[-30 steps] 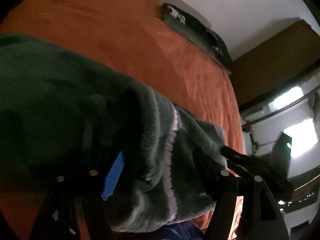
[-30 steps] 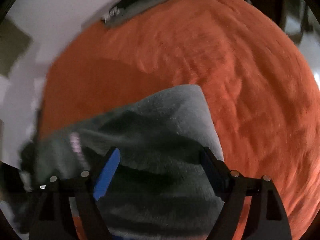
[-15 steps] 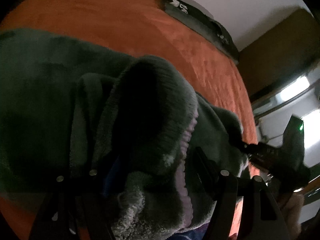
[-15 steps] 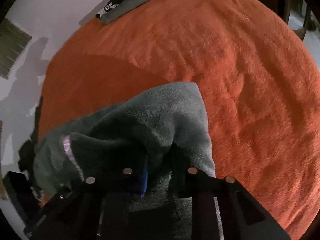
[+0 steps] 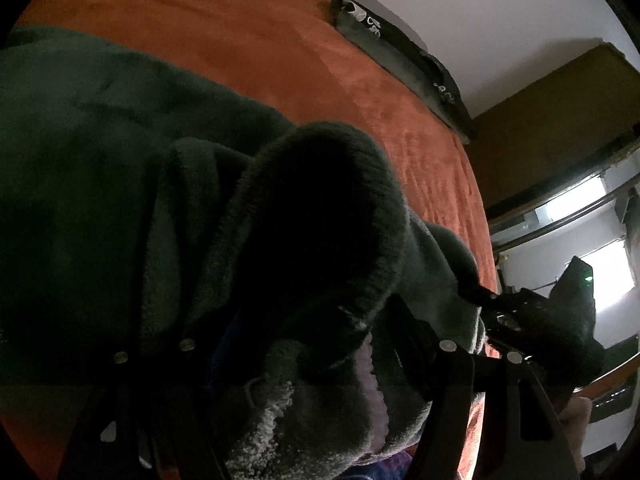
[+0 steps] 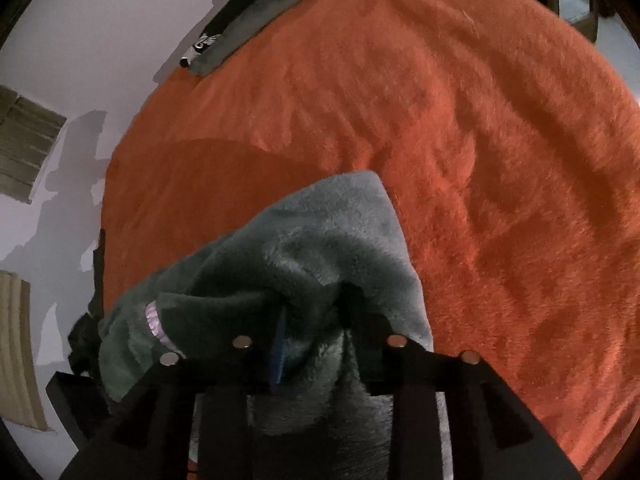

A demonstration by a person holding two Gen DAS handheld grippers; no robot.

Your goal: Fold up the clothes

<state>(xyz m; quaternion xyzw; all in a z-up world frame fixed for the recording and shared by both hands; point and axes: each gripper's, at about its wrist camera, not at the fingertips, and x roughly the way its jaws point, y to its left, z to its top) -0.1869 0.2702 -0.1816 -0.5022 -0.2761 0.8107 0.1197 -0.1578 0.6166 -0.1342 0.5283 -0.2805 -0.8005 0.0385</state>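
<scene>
On the orange bedspread (image 6: 460, 128), the right gripper (image 6: 316, 316) pinched a fold of the dark green fleece garment (image 6: 332, 232), jaws easing apart, while the left gripper (image 5: 304, 332), jaws closing, had its ribbed cuff (image 5: 384, 216) bunched between them, grip unclear.

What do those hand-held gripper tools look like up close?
Each hand-held gripper, left and right, is a matte black fork of two flat, angular fingers, each with small round silver studs near its tip. A bright blue pad lines the inside of one finger. No cables, markings or sleeves show.
</scene>
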